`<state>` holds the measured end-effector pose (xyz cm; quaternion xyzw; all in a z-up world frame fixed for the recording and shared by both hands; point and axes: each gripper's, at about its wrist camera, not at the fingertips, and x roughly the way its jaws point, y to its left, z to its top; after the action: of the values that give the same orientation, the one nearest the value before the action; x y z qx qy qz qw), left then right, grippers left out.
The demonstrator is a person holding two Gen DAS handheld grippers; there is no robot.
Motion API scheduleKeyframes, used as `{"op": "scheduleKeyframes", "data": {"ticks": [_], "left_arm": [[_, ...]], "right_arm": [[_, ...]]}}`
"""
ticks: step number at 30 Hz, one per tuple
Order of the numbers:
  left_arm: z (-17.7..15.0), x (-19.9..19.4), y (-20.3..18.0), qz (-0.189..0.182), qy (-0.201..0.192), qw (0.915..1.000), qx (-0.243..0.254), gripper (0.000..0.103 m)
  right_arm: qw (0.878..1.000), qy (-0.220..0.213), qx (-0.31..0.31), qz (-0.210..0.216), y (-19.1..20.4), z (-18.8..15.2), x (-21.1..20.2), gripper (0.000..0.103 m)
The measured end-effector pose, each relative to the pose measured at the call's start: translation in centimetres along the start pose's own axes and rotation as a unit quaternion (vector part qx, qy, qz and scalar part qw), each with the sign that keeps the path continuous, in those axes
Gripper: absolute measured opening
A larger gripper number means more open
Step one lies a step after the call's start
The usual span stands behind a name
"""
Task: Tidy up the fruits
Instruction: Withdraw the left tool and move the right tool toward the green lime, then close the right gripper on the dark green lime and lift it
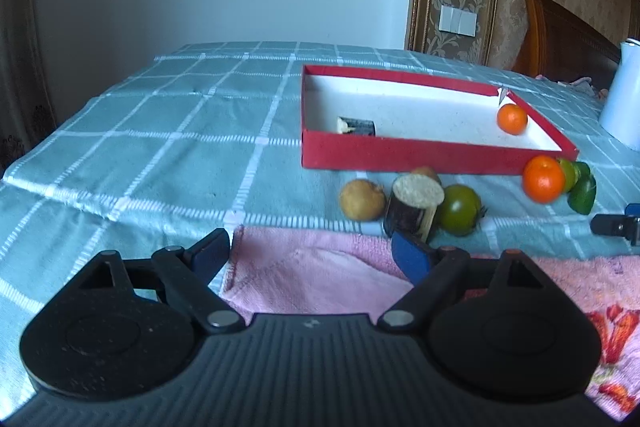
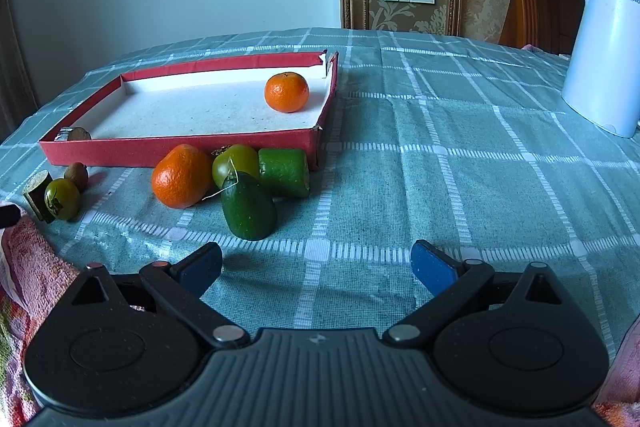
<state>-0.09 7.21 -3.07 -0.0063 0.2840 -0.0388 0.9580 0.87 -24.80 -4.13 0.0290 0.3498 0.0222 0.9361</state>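
**Two of the fruits in the box, the rest on the cloth in front of it**

Left wrist view: no writing can be read here. The left gripper (image 1: 312, 251) is spread wide and holds nothing, above a pink towel (image 1: 320, 275). The red box (image 1: 400, 153) lies far right on the checked cloth (image 1: 160, 147). Inside it are two things: one orange (image 1: 512, 119) in the far right corner and a dark cane piece (image 1: 356, 126) against the near wall, partly hidden by that wall. Near the box on the cloth stand a second cane piece (image 1: 414, 211), upright, with a brown fruit (image 1: 362, 199) to its left, a green tomato (image 1: 460, 209) to its right and another brown fruit (image 1: 427, 174) mostly hidden behind it. Further right a second orange (image 1: 544, 179) covers most of the green things behind it, so their count is unclear. A white kettle (image 1: 622, 99) is cut off at the right edge.

Right wrist view: the right gripper (image 2: 316, 267) is also wide apart and empty. The kettle (image 2: 604, 59) bears cut-off lettering, "Mi". The box (image 2: 180, 147) holds one orange (image 2: 287, 92). In front of it lie one orange (image 2: 182, 175), two green tomatoes (image 2: 236, 165) (image 2: 62, 198), a green block (image 2: 285, 171) and an avocado (image 2: 248, 205).
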Motion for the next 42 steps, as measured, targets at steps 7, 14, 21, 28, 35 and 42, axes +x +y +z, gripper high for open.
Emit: {"op": "scheduleKeyframes", "data": {"ticks": [7,14,21,28,35,42], "left_arm": [[-0.3,0.3,0.2,0.001,0.0,1.0,-0.006,0.091],[-0.4,0.5,0.4,-0.001,0.001,0.9999,-0.011,0.094],[-0.5,0.5,0.5,-0.005,-0.001,0.9999,-0.01,0.096],[-0.5,0.6,0.5,-0.006,-0.001,0.9999,-0.01,0.097],[-0.5,0.6,0.4,-0.007,0.0,0.9999,-0.009,0.098],[-0.4,0.7,0.5,-0.012,0.002,0.9999,-0.01,0.101]], "right_arm": [[1.0,-0.003,-0.001,-0.001,-0.1,0.2,0.0,0.101],[1.0,-0.016,0.004,0.0,-0.1,0.3,-0.3,0.101],[0.999,-0.032,0.005,0.007,0.4,0.7,-0.5,0.1],[0.999,-0.049,-0.024,0.001,1.9,1.0,-0.7,0.098],[0.999,-0.032,-0.037,0.011,2.7,1.3,0.3,0.057],[0.998,-0.027,-0.055,0.017,3.8,1.5,0.9,0.043]]}}
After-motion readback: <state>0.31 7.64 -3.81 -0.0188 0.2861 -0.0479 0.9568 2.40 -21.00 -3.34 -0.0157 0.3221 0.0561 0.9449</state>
